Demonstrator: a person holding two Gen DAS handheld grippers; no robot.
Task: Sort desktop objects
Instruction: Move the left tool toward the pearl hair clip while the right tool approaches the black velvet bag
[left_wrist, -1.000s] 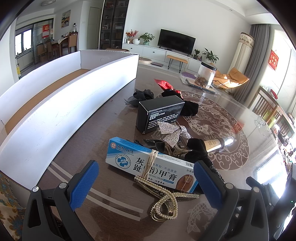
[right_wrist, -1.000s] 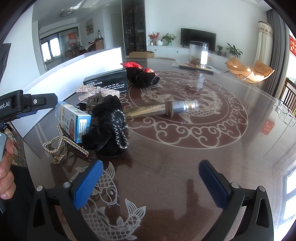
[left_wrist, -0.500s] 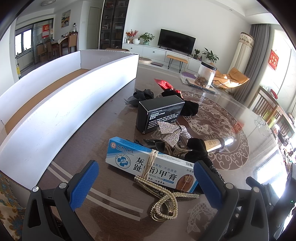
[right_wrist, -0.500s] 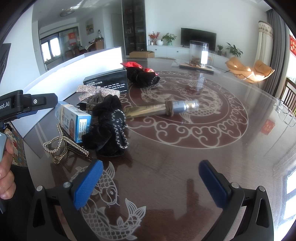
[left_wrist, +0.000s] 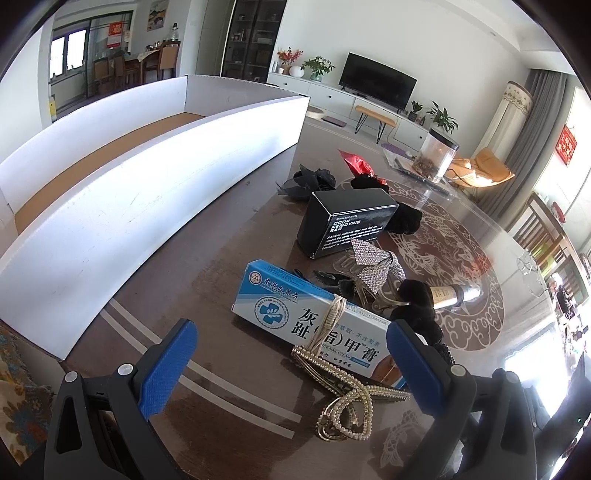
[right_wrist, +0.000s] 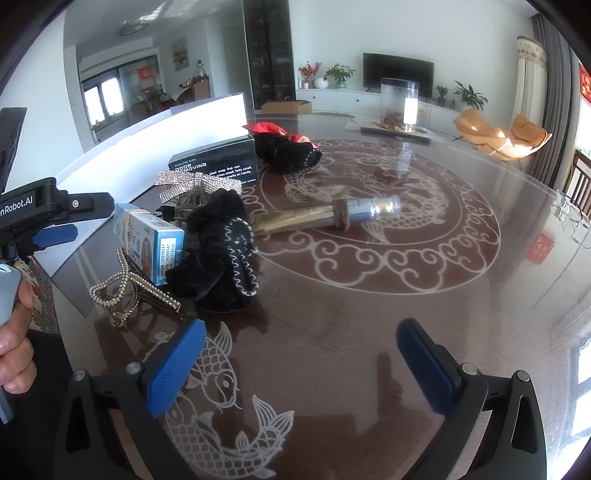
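My left gripper (left_wrist: 291, 363) is spread wide, empty, low in frame just short of the nail cream box (left_wrist: 314, 319) at centre. Right gripper (right_wrist: 301, 356) is wide open too, holding nothing. The box looks light, stiff card, probably crushable; I'd pinch across its narrow sides. The pearl hair clip (left_wrist: 341, 395) drapes over it and may snag. White tray (left_wrist: 147, 177) sits upper left.

The cream box (left_wrist: 314, 325) hides part of the pearl clip (left_wrist: 343, 398), and its right end is behind a gripper finger. The scrunchie (right_wrist: 221, 251) covers the near end of the tube (right_wrist: 325, 218). Small print on the black box (left_wrist: 347, 225) is unreadable. The hand (right_wrist: 13, 343) is cut by the picture's edge.
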